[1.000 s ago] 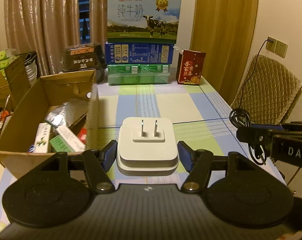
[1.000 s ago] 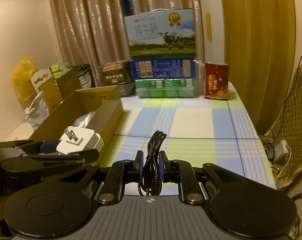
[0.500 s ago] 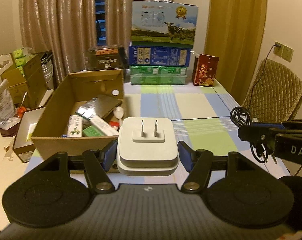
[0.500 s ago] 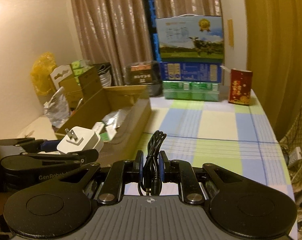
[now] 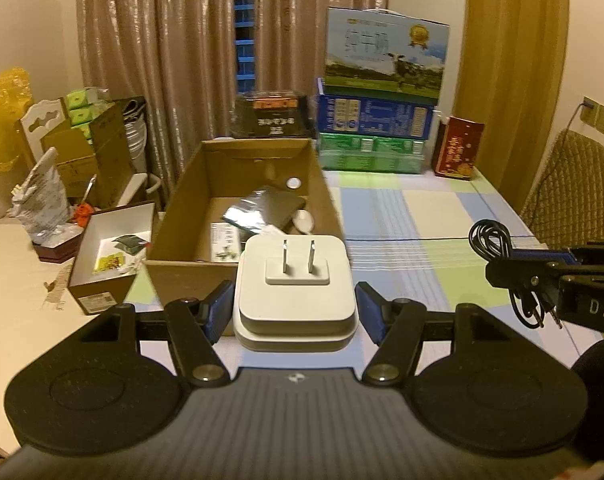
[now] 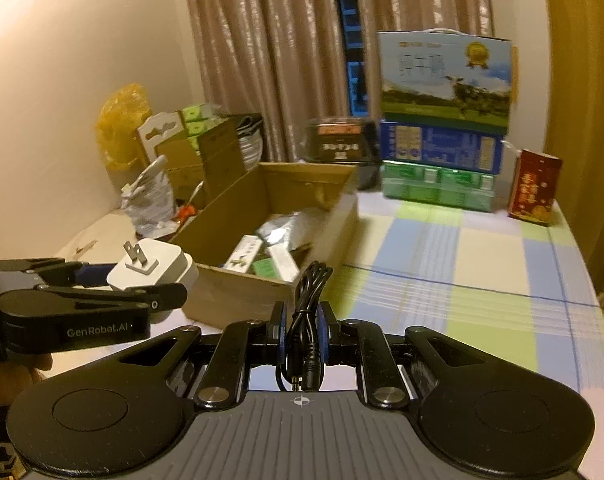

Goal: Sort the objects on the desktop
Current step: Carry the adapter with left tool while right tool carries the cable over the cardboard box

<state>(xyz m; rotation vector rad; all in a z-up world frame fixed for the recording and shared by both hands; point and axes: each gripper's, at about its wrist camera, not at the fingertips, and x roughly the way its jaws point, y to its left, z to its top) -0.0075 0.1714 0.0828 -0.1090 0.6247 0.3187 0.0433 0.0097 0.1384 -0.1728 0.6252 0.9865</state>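
Observation:
My left gripper (image 5: 294, 312) is shut on a white plug adapter (image 5: 295, 292), prongs pointing forward, held in the air before the near end of an open cardboard box (image 5: 245, 200). The adapter also shows in the right wrist view (image 6: 151, 266). My right gripper (image 6: 302, 330) is shut on a coiled black cable (image 6: 308, 300), its plugs hanging below the pads. The cable also shows at the right in the left wrist view (image 5: 498, 240). The box (image 6: 269, 216) holds a silver packet, small green and white packs and a white round thing.
A checked tablecloth (image 5: 422, 220) covers the table. Stacked milk cartons (image 5: 378, 92) and a red carton (image 5: 458, 148) stand at the back. A small open white-lined box (image 5: 105, 256) sits left of the cardboard box. Clutter lies on the left counter; a padded chair (image 5: 574, 192) stands right.
Both grippers have pulled back and swung left, so the cardboard box now lies ahead of them. Both grips are unchanged.

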